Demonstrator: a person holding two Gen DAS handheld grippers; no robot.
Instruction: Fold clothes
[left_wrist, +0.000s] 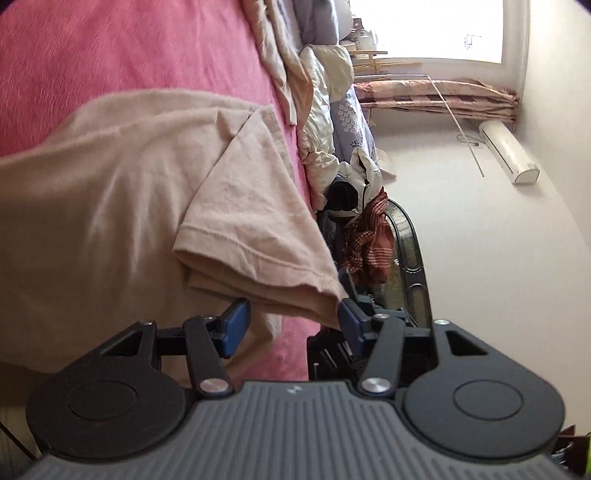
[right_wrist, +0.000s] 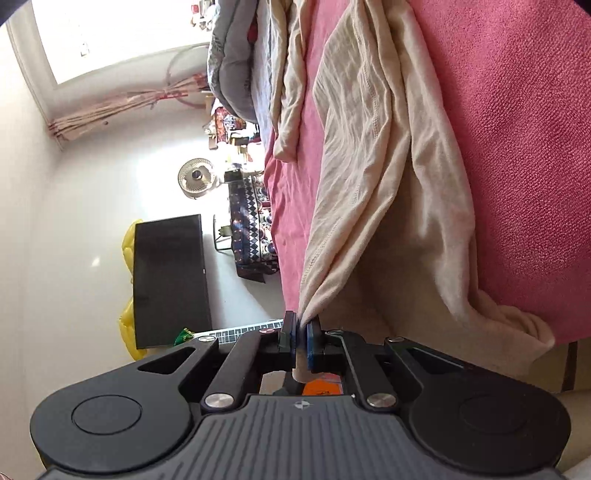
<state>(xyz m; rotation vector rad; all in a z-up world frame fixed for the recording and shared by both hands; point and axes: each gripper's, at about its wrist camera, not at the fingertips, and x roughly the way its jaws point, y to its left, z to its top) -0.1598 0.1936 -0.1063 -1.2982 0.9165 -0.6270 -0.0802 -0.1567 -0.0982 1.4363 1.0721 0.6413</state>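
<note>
Now one gripper pinches the shirt, the other stands spread.
Right gripper (right_wrist: 301, 338) has its jaws pressed on a bunched edge of the beige shirt (right_wrist: 388, 206), which lies on the pink bedspread (right_wrist: 517, 147). Left gripper (left_wrist: 291, 319) is spread, sleeve hem (left_wrist: 258, 254) between the pads, ungripped.

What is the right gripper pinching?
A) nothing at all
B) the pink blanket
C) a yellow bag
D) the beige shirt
D: in the right wrist view, the right gripper is shut on a bunched edge of the beige shirt, which stretches away from it over the pink bed cover.
</note>
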